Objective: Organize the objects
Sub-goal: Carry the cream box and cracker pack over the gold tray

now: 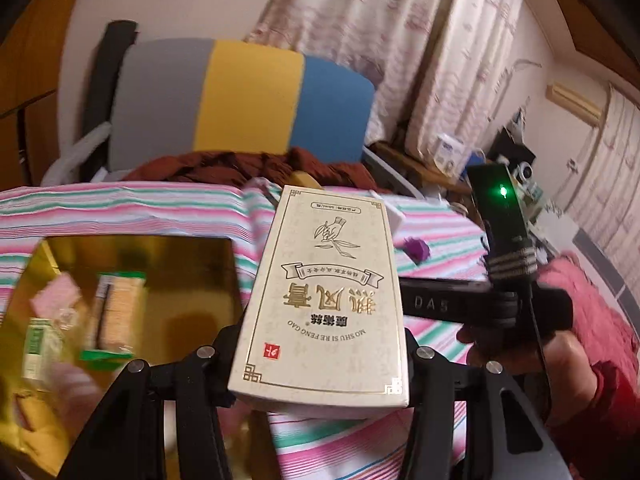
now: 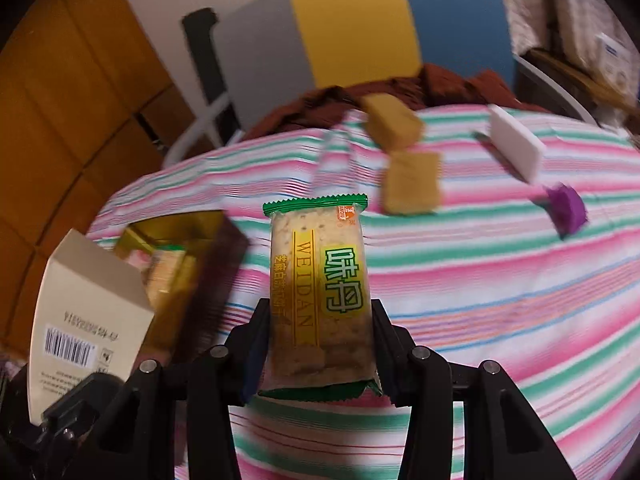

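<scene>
Striped pink-and-green cloth [image 2: 500, 280] covers the table, with a glossy gold box [image 1: 132, 252] of packets at left. Left gripper [image 1: 320, 376] pinches a rigid cream carton [image 1: 324, 300]; right gripper [image 2: 320, 344] pinches a crinkly film-wrapped snack bar [image 2: 318, 300]. Likely risks: the smooth carton slipping from the pads, or the soft bar crushing.

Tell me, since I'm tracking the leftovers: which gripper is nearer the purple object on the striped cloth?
Right, as far as the views show. The right gripper, holding the snack packet, is near the purple object; the left gripper, holding the cream box, sits farther over, by the gold box.
</scene>
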`<state>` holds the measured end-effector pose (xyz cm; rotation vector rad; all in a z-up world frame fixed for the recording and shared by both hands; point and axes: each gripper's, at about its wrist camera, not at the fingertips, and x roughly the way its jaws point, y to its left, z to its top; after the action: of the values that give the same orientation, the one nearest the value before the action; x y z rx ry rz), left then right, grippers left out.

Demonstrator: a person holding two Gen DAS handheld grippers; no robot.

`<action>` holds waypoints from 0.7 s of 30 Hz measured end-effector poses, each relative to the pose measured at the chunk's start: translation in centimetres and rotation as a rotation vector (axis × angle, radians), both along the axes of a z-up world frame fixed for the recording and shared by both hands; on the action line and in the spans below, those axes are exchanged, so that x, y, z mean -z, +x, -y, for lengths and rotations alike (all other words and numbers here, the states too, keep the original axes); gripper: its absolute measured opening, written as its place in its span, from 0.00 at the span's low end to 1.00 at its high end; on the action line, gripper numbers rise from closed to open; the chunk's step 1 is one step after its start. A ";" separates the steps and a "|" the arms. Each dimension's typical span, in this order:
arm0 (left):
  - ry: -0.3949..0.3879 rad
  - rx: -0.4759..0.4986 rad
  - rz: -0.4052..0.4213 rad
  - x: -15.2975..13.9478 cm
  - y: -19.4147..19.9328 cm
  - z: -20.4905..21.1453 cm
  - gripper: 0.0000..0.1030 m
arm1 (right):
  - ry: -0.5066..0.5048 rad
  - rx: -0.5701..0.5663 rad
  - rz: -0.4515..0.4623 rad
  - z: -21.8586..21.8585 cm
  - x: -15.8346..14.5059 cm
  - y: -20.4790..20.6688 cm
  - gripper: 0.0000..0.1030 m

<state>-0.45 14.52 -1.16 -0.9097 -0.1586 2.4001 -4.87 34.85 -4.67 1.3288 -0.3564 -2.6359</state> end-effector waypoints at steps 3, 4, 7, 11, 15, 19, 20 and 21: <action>0.015 -0.055 -0.023 -1.0 -0.4 2.8 0.52 | 0.008 -0.047 -0.022 2.6 -0.9 -0.3 0.46; 0.023 -0.072 -0.028 -1.3 -0.6 3.8 0.52 | 0.008 -0.066 -0.026 3.7 -1.2 -0.6 0.46; 0.024 -0.136 -0.042 -1.7 -1.4 6.7 0.52 | 0.017 -0.109 -0.031 6.6 -1.6 -1.5 0.46; 0.047 -0.223 -0.002 -0.9 -3.0 10.7 0.52 | 0.031 -0.164 -0.020 10.0 -1.6 -3.0 0.46; 0.018 -0.279 0.051 0.7 -4.9 13.2 0.52 | 0.062 -0.207 -0.005 13.0 -1.1 -4.3 0.46; -0.003 -0.316 0.106 2.5 -6.0 15.5 0.52 | 0.097 -0.228 0.024 14.8 -0.4 -5.8 0.46; -0.006 -0.322 0.121 3.0 -6.3 15.8 0.52 | 0.106 -0.232 0.028 15.1 -0.2 -6.1 0.46; -0.011 -0.324 0.139 3.5 -6.7 16.1 0.52 | 0.122 -0.239 0.035 15.6 0.1 -6.5 0.46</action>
<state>-7.11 -1.57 -4.64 -1.1300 -0.3710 2.6318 -11.37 19.30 -4.73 1.3601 -0.0376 -2.4716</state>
